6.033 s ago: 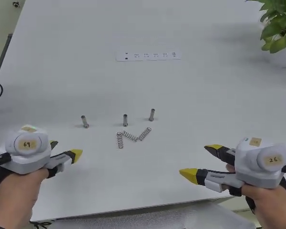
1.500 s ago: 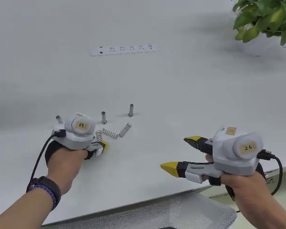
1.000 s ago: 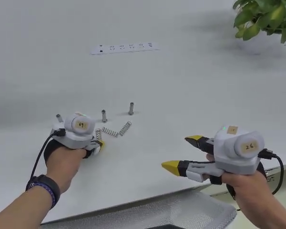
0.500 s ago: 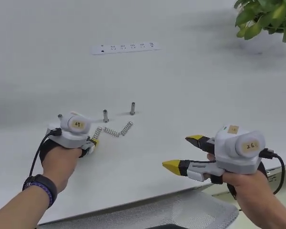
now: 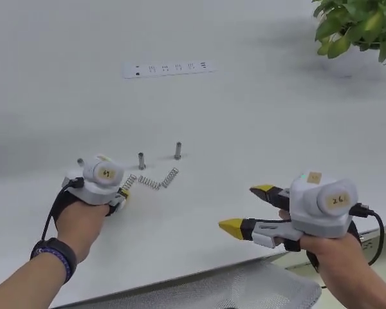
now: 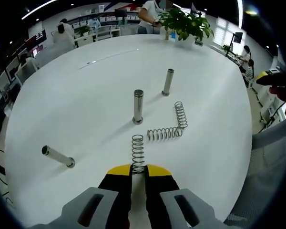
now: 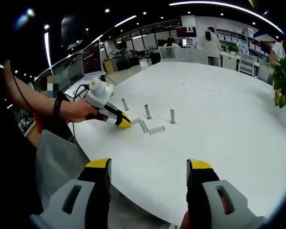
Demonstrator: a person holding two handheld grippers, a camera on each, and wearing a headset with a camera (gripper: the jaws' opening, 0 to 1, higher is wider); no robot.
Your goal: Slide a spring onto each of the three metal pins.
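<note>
First pickup: left gripper (image 6: 138, 168) fingers clenched on small coiled steel spring (image 6: 137, 150); right gripper (image 7: 149, 166) fingers released. Next, likely: lift, align over upright grey metal pin (image 6: 138, 106).

White table (image 5: 276, 148), mostly bare tbh. Three metal pins are stood in a row: left pin (image 6: 57, 156), middle pin (image 6: 138, 106), right pin (image 6: 168, 82). Just in front, a zigzag is made by the left spring (image 6: 137, 150), middle spring (image 6: 164, 133) and right spring (image 6: 180, 114). A power strip (image 5: 168, 69) is laid further back, and a potted plant (image 5: 357, 22) is parked far right.
</note>
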